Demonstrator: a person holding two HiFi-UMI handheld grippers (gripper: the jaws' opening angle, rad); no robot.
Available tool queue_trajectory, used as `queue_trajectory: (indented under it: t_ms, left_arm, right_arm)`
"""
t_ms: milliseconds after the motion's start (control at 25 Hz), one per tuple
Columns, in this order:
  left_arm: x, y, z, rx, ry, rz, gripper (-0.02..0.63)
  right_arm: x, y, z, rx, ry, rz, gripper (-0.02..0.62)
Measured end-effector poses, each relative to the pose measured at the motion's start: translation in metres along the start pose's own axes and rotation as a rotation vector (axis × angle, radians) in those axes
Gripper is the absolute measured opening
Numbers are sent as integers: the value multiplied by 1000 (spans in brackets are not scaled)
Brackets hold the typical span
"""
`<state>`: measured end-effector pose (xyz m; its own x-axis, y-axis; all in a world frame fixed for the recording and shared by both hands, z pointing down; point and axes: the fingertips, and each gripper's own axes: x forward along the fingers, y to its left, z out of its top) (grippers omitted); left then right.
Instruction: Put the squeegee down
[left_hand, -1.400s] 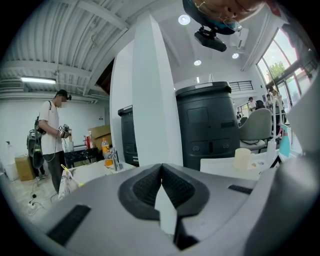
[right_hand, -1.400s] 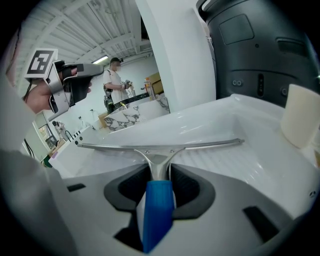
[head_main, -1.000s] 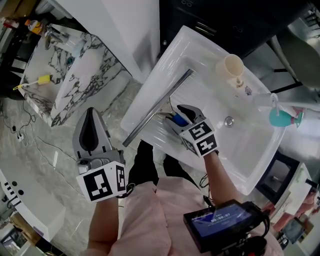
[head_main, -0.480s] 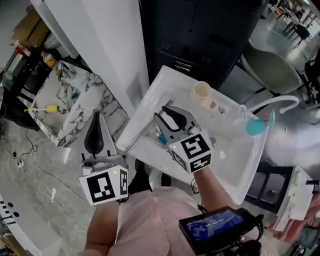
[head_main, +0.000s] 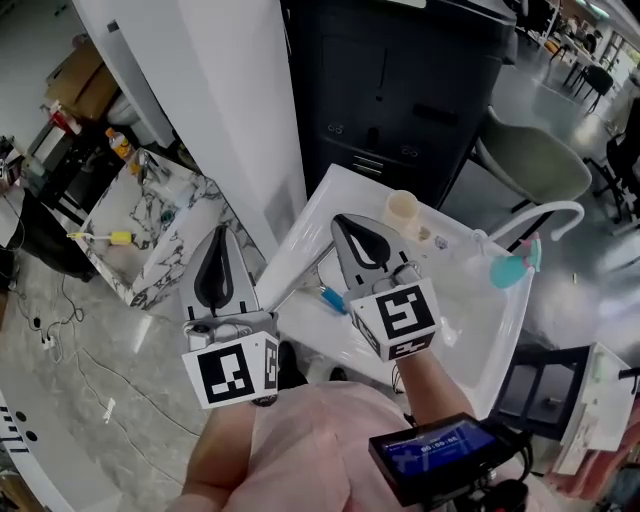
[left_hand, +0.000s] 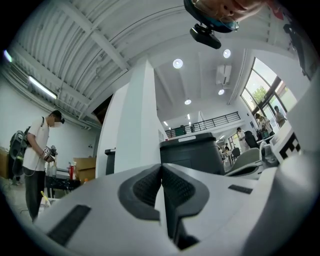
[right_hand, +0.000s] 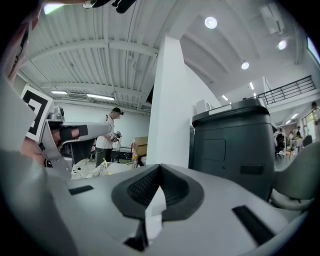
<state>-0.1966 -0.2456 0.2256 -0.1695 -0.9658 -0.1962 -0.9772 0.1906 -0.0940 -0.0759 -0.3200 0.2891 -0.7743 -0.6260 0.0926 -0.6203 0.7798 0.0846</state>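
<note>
Since it lies in the sink (head_main: 470, 310), squeegee (head_main: 333, 298): leave flat, untouched
Right gripper (head_main: 348, 228): fingers together, empty, hold clear above
Left gripper (head_main: 220, 240): fingers together, empty

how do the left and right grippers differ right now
The left gripper is off the sink's edge, toward the marble counter; the right gripper is over the sink, by the squeegee lying in it. The left shows lower in the head view. Both are shut and empty.
</note>
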Motion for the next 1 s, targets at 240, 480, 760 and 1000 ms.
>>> queue_trajectory:
  t_ms: [240,480,760,1000]
  left_arm:
    - [-2,-5,-6,-9,14,-10,9]
    - [-5,-10,-11,-11,28,-27,9]
    - [-10,-10,-11,-9,32,-35,9]
    - [-15,-9,-12,-1,41,-39,9]
  right_arm:
    - [-1,1,5,-35,-11,-14,-2]
    - [-2,6,4,-26,-18,-8,-2]
    - [-5,13,6,-17,-24,-4,-2]
    - [-6,17,9,-16,-35,-2,-2]
